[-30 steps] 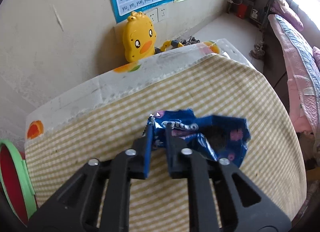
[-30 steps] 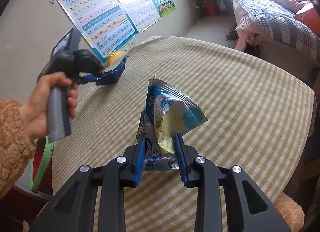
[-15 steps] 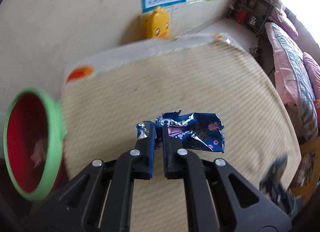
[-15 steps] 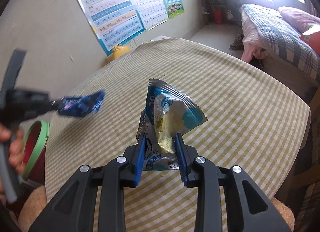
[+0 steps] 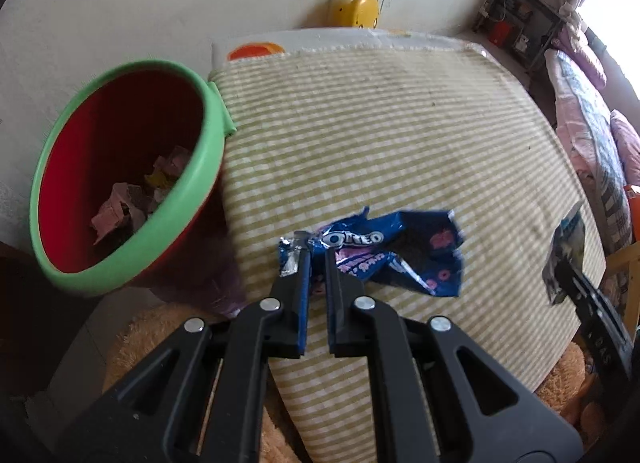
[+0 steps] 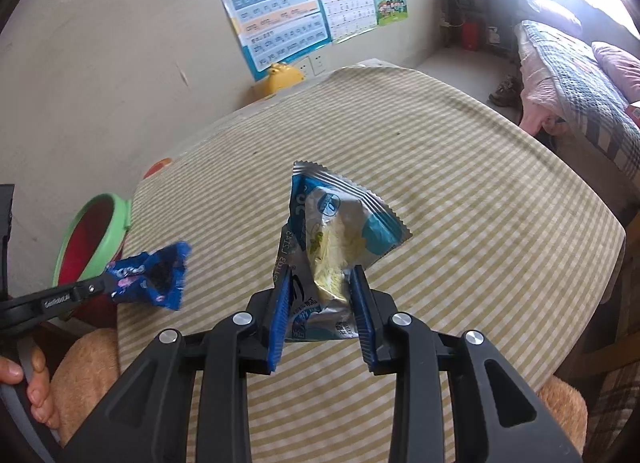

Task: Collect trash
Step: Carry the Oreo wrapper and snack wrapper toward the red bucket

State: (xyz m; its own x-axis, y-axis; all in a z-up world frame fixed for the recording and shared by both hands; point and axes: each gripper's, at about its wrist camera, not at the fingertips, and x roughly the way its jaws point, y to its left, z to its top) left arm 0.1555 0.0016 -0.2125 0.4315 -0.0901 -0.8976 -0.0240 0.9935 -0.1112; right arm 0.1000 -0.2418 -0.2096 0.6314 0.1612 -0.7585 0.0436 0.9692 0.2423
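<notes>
Home bedroom: quilted bed (image 6: 576,75) by a bright window, children's learning posters (image 6: 280,11) on the wall, checked-cloth surface (image 6: 440,167), yellow duck toy (image 5: 356,11).

Most of what's in the red bin (image 5: 120,167) is hard to make out; the scraps at the bottom are just crumpled pinkish and yellow bits, and the green rim covers some of them. The Oreo wrapper (image 5: 392,255) is motion-blurred along its right edge. In the left wrist view the right gripper (image 5: 576,275) is smeared and cut off by the frame edge. The wall posters (image 6: 280,19) have print that's mostly too small to read. Only fingertips of the left hand (image 6: 24,387) show at the frame edge.
</notes>
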